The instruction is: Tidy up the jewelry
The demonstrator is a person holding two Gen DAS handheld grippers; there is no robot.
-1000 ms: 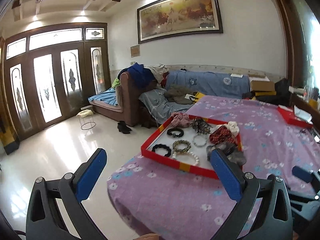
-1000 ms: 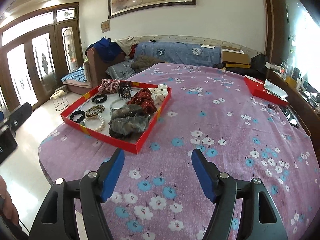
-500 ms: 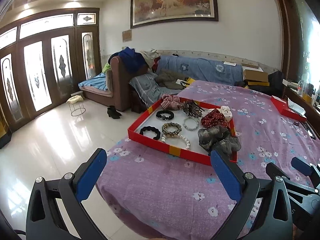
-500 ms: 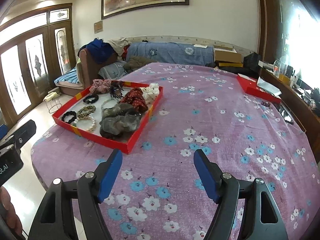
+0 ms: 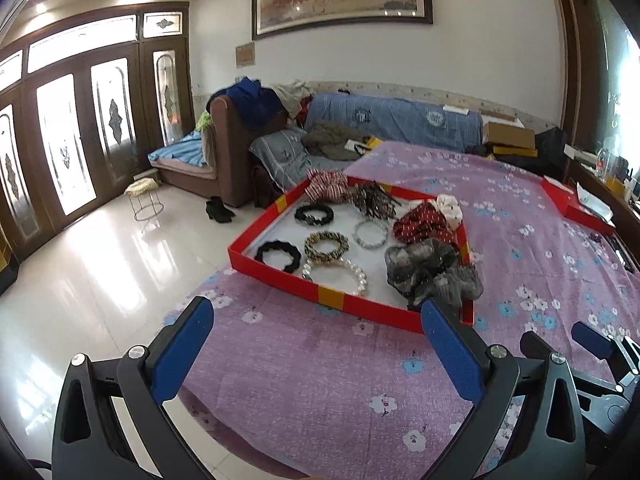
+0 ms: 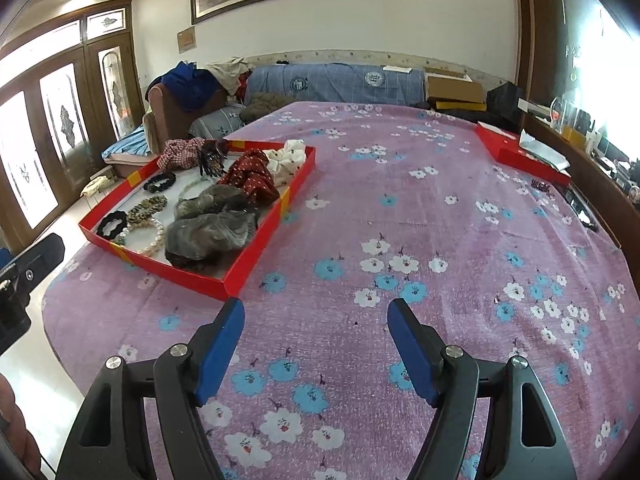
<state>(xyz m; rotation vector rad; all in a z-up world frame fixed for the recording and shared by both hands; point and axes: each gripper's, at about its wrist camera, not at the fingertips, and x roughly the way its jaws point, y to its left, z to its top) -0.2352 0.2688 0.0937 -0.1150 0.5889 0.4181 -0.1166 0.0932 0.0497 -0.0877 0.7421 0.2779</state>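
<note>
A shallow red tray (image 5: 280, 278) (image 6: 256, 258) sits near the left edge of a table covered in purple flowered cloth. It holds a pearl bracelet (image 5: 352, 270) (image 6: 154, 236), black, leopard and clear bracelets, and grey (image 5: 424, 264) (image 6: 212, 228), red dotted and white scrunchies. My left gripper (image 5: 318, 314) is open and empty, low in front of the tray's near wall. My right gripper (image 6: 316, 314) is open and empty over bare cloth to the right of the tray.
A second red tray (image 6: 516, 152) with papers lies at the table's far right edge, with small dark items (image 6: 540, 187) beside it. A sofa (image 5: 384, 120) with clothes stands behind the table. White tiled floor (image 5: 100, 260) lies left of the table edge.
Both grippers have moved forward toward the table and tray, which now looks larger and nearer. The left view has swung right, over the table edge. Both jaws stay open.
</note>
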